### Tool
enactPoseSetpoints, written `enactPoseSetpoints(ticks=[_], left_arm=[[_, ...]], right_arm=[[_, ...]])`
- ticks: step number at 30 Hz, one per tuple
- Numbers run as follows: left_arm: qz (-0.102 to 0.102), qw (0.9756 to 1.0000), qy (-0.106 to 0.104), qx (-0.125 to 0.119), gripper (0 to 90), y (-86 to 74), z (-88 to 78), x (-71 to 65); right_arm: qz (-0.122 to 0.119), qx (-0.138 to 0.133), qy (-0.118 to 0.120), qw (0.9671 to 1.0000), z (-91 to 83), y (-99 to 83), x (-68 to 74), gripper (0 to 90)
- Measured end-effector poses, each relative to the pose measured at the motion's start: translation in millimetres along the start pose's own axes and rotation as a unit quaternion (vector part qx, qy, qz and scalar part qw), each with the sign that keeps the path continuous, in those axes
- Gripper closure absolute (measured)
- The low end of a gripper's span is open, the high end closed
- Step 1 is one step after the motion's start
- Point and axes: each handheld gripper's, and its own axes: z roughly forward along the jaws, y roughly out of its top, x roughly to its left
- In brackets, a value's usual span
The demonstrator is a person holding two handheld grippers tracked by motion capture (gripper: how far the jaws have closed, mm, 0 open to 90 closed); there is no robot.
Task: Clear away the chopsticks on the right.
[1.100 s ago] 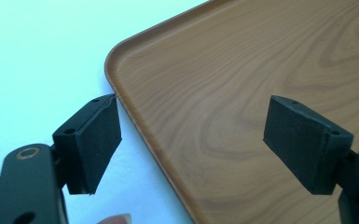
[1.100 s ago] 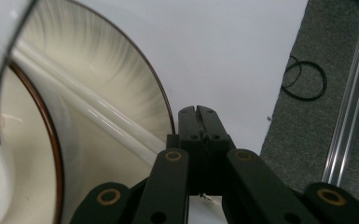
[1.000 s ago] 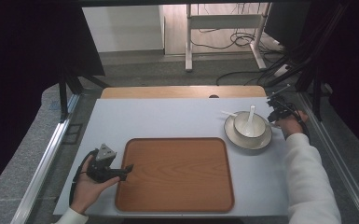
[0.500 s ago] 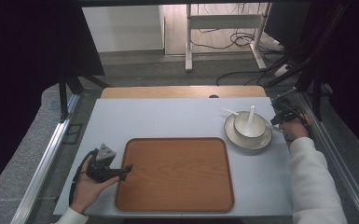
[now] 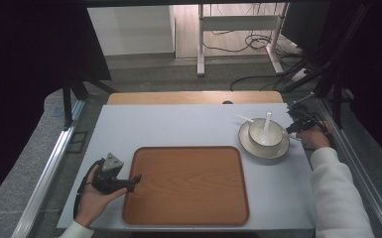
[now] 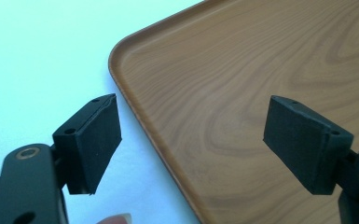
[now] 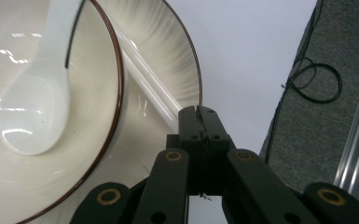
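Right claw (image 7: 196, 112): jaws pressed together at the plate's right rim, pinching the end of a white chopstick (image 7: 150, 88) that lies across the plate (image 5: 247, 145) beside the bowl (image 5: 265, 132).
Spoon (image 7: 32, 107): white, resting inside the bowl.
Left claw (image 6: 193, 144): jaws wide apart, nothing between them, hovering over the near-left corner of the wooden tray (image 5: 186, 184).
Worktop (image 5: 168, 126): pale blue.
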Motion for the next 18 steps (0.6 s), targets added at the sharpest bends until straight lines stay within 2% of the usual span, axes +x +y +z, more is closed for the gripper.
enactPoseSetpoints(ticks=[6,18], left_arm=[[-0.002,1.0000,0.001,0.000,18.7,-0.5,0.1,0.8],[-0.001,1.0000,0.000,0.006,18.4,-0.7,1.1,0.6]], right_arm=[[0.006,0.000,0.002,1.0000,3.3,-2.1,-1.5,89.5],[-0.003,0.001,-0.005,1.0000,6.3,-1.1,-0.3,89.2]])
